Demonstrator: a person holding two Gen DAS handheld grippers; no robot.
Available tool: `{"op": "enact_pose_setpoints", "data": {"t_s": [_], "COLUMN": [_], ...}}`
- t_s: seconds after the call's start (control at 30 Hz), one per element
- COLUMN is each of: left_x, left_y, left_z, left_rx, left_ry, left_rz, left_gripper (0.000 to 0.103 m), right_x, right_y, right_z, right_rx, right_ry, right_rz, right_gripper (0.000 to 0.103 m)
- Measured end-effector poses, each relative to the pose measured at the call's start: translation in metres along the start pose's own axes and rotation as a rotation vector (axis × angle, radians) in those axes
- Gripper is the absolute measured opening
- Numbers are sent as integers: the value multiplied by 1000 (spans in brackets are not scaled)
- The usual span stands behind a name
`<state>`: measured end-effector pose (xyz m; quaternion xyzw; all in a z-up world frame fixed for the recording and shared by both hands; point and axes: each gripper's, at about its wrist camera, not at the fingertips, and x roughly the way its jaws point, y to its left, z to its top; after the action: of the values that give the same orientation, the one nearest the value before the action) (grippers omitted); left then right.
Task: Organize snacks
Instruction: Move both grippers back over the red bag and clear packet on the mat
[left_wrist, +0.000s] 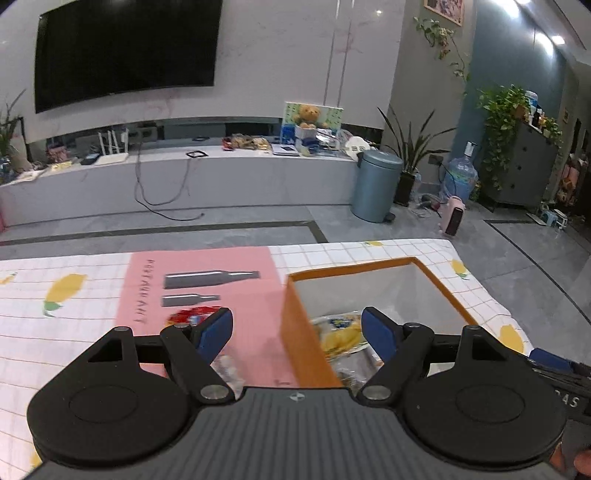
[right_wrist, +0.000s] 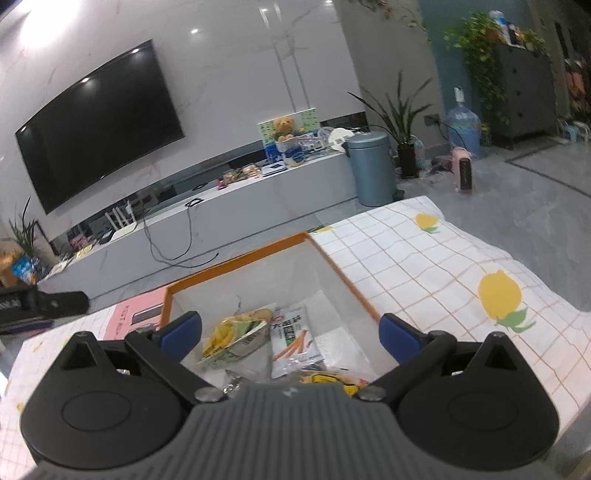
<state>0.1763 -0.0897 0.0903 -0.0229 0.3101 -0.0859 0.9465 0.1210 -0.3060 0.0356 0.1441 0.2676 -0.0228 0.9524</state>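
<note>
Orange-rimmed box (left_wrist: 295, 332) sits on the checked worktop (left_wrist: 74, 332), beside a pink sheet (left_wrist: 199, 280). Left wrist view: left tool (left_wrist: 297, 332) fingers spread apart, holding nothing, straddling the box's near wall. A red snack packet (left_wrist: 192, 316) lies outside on the pink sheet, just by the left finger; a yellow packet (left_wrist: 340, 332) is already inside.

Right wrist view: right tool (right_wrist: 290, 334) wide apart, empty, hovering over the box interior, where a chip bag (right_wrist: 236, 336) and a white stick-snack packet (right_wrist: 291, 339) lie.

Judgement: red packet remains. Approach low with the left tool, pinch its crimped edge, lift clear of the wall before release.
</note>
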Motion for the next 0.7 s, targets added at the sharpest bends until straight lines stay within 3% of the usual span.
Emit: {"op": "enact_pose_setpoints", "data": {"t_s": [0.23, 0.7], "left_x": [-20, -54], "left_y": [28, 71], "left_z": [-6, -34], "left_rx": [-2, 39], "left_ry": [3, -12], "left_rz": [47, 105], "left_gripper": [93, 93], "right_x": [1, -13], "right_y": [29, 84], "right_z": [-7, -20], "right_rx": [-49, -77], "right_ry": [-5, -90], "right_rz": [48, 327], "right_gripper": [100, 94]}}
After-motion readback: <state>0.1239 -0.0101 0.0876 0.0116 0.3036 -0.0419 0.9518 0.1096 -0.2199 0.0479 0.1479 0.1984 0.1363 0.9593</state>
